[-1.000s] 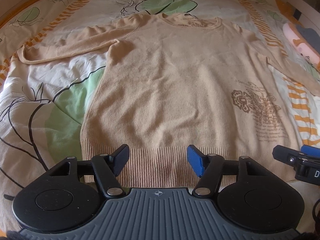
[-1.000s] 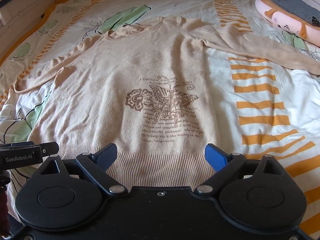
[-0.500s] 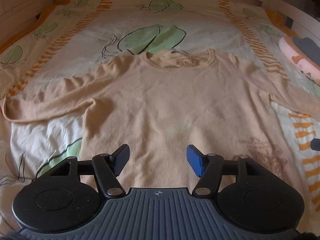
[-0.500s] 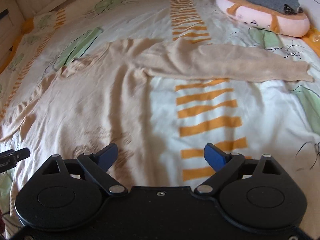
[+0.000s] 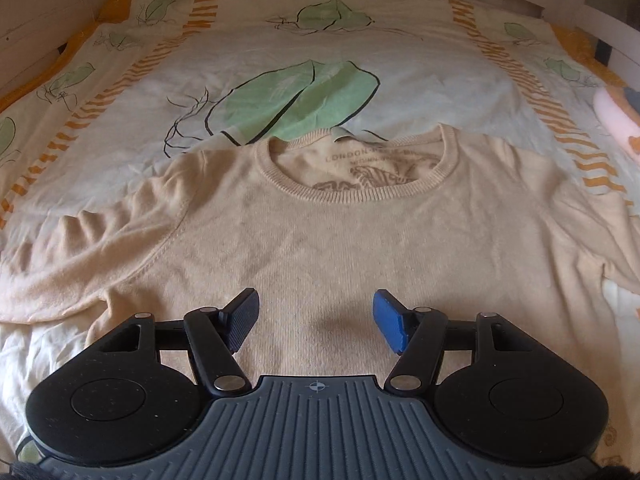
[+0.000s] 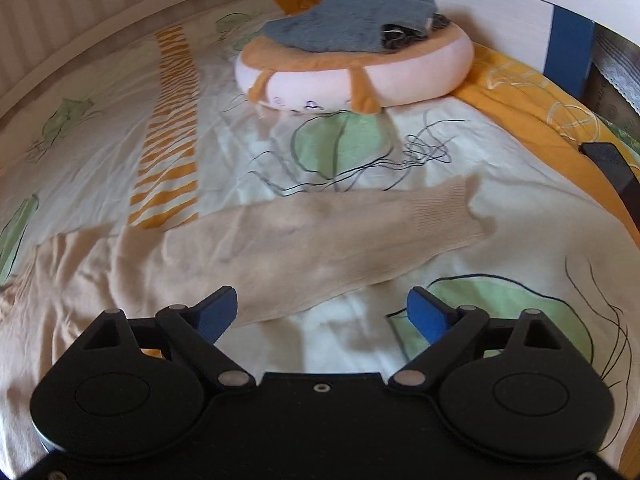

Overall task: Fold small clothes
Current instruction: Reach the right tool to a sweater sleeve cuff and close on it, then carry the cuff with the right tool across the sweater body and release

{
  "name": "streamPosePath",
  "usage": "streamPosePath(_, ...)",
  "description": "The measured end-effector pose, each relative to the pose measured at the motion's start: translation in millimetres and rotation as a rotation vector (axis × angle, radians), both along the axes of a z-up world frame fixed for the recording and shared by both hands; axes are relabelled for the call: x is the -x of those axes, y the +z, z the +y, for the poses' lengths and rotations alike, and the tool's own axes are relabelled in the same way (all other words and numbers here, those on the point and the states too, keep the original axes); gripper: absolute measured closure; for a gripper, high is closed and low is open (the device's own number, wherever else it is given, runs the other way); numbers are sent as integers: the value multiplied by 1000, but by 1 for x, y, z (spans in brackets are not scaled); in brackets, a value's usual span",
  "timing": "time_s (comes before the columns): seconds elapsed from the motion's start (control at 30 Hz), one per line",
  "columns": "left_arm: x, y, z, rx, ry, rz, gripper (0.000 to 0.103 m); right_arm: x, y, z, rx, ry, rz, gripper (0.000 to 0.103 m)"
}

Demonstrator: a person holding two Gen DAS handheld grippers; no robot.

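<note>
A beige long-sleeved sweater (image 5: 328, 240) lies flat on the bed, round neckline (image 5: 356, 176) toward the far side. My left gripper (image 5: 316, 320) is open and empty over the sweater's chest. In the right wrist view the sweater's right sleeve (image 6: 328, 248) stretches out to the right, ending in a ribbed cuff (image 6: 452, 216). My right gripper (image 6: 322, 312) is open and empty, just in front of the sleeve's near edge.
The bed has a white sheet (image 5: 280, 60) with green leaves and orange stripes. A pink and orange plush cushion (image 6: 352, 68) with a folded grey garment (image 6: 348, 20) on it sits at the far right. A white bed frame (image 6: 480, 4) borders the bed.
Both grippers moved away from the hem: the left went forward up the body toward the neckline, the right swung right to the outstretched sleeve. Both stayed open.
</note>
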State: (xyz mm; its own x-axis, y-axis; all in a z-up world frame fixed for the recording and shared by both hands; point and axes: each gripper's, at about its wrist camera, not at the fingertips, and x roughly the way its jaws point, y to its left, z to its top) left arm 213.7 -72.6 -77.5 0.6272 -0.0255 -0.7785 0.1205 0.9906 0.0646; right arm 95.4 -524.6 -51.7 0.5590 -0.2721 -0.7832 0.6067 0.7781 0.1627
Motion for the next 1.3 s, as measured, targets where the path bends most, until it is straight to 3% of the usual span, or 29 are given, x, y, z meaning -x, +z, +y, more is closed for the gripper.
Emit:
streamPosePath(0.13,-7,-20,-2,-2,-6,18,40,9,-4,-37,-3,-61,-31,10)
streamPosePath(0.27,3,-29,0,13,-7,-76,37,19,-4,-66,23,-80,-72,10)
streamPosePath(0.33,9,-35,1,11,2,-125,26,20,-5,-78,48,-64,-95,10)
streamPosePath(0.4,12,-37,4,18,15,-152,23,18,-10,-89,50,-39,-103,10)
streamPosePath(0.6,7,-39,4,17,47,-146,12,9,-34,-110,-20,19,-83,18)
streamPosePath(0.93,7,-40,7,26,48,-133,11,3,-52,-120,-131,62,-56,15)
streamPosePath(1.0,6,-40,8,30,45,-125,11,0,-48,-120,-161,79,-74,29)
streamPosePath(1.03,5,-39,8,34,42,-121,12,-1,-45,-118,-166,89,-79,46)
streamPosePath(1.07,4,-38,10,39,37,-112,12,-4,-43,-117,-182,102,-78,78)
streamPosePath(1.1,3,-37,11,43,30,-102,12,-7,-42,-117,-225,112,-82,86)
streamPosePath(1.17,0,-32,13,46,7,-70,14,-10,-35,-113,-236,95,-99,85)
streamPosePath(1.3,-2,-19,24,84,-54,-13,28,-22,0,-92,-143,125,-116,85)
